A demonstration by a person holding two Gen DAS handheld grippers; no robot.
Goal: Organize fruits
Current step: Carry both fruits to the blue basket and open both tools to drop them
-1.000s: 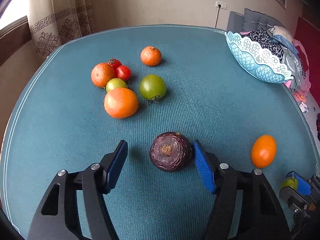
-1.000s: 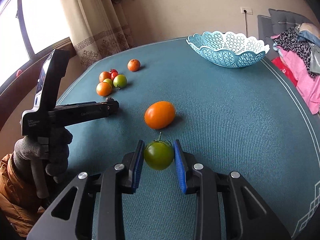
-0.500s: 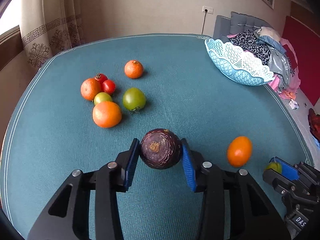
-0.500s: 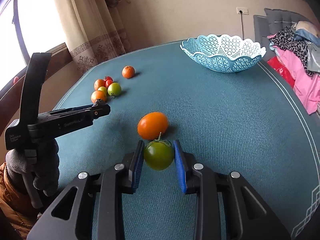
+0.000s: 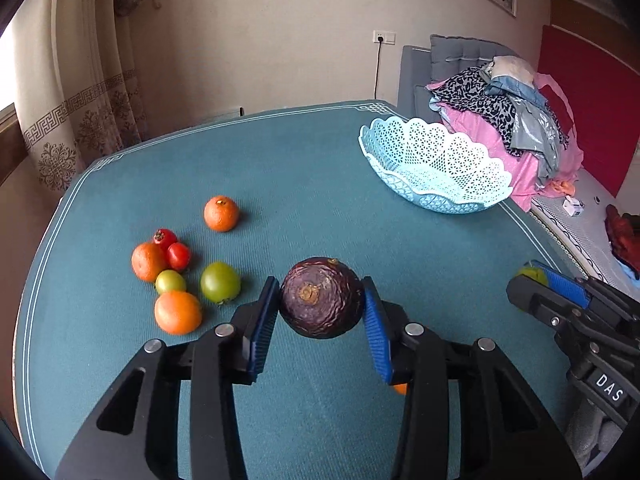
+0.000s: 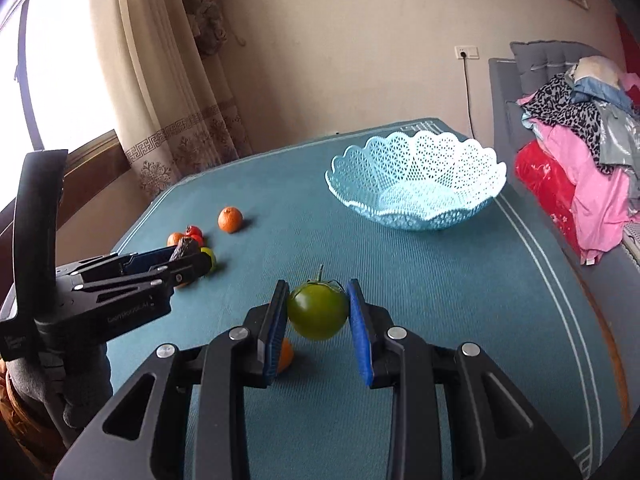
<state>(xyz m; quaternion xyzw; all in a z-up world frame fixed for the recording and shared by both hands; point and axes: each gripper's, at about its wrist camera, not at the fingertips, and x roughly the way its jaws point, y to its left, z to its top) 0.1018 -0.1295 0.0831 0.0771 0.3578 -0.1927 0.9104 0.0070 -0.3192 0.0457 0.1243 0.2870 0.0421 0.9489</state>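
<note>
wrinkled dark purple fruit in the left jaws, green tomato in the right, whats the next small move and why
Probably carry both across to the pale blue lattice plastic basket, right gripper first. The wrinkled dark purple round fruit is clamped in the left gripper and the round green tomato in the right; both look lifted clear of the teal tablecloth, and the basket looks empty.

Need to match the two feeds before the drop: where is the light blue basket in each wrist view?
Left wrist: blue basket, upper right, at the table's far corner.
Right wrist: blue basket, upper centre-right, empty.
Shared landmark: wall socket behind it.
</note>
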